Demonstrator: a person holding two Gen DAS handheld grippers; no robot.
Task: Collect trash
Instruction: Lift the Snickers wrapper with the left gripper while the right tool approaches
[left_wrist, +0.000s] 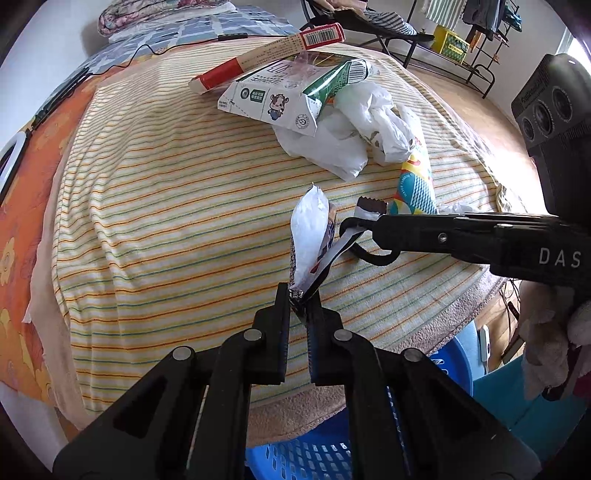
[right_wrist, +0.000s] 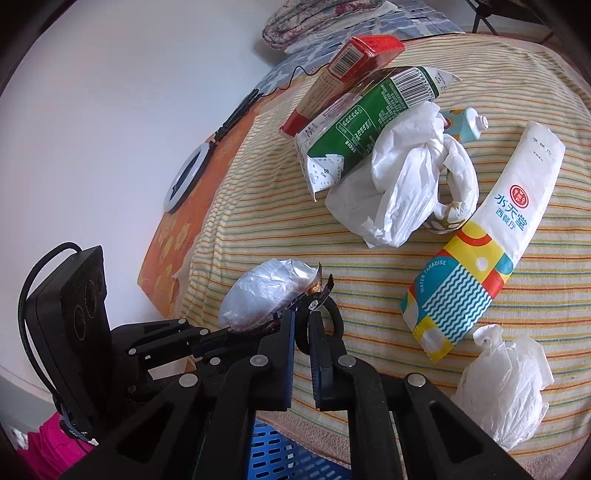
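A crumpled silvery snack wrapper (left_wrist: 308, 229) hangs just above the striped blanket (left_wrist: 166, 221), stretched between both grippers. My left gripper (left_wrist: 298, 295) is shut on its lower crimped end. Coming in from the right, my right gripper (left_wrist: 347, 226) pinches the other end, where a dark serrated edge sticks out. In the right wrist view the right gripper (right_wrist: 303, 314) is shut on that torn edge of the wrapper (right_wrist: 258, 291), and the left gripper (right_wrist: 236, 330) reaches in from the left. More trash lies behind: a green and white milk carton (right_wrist: 354, 136), a red box (right_wrist: 340, 74), a white plastic bag (right_wrist: 406, 184).
A colourful paper bag (right_wrist: 480, 258) and a small white plastic bag (right_wrist: 506, 387) lie to the right, with a tube (right_wrist: 465, 125) behind. A blue slotted basket (left_wrist: 295, 458) sits below the blanket's near edge. A ring light (right_wrist: 184, 177) rests on the orange sheet at left.
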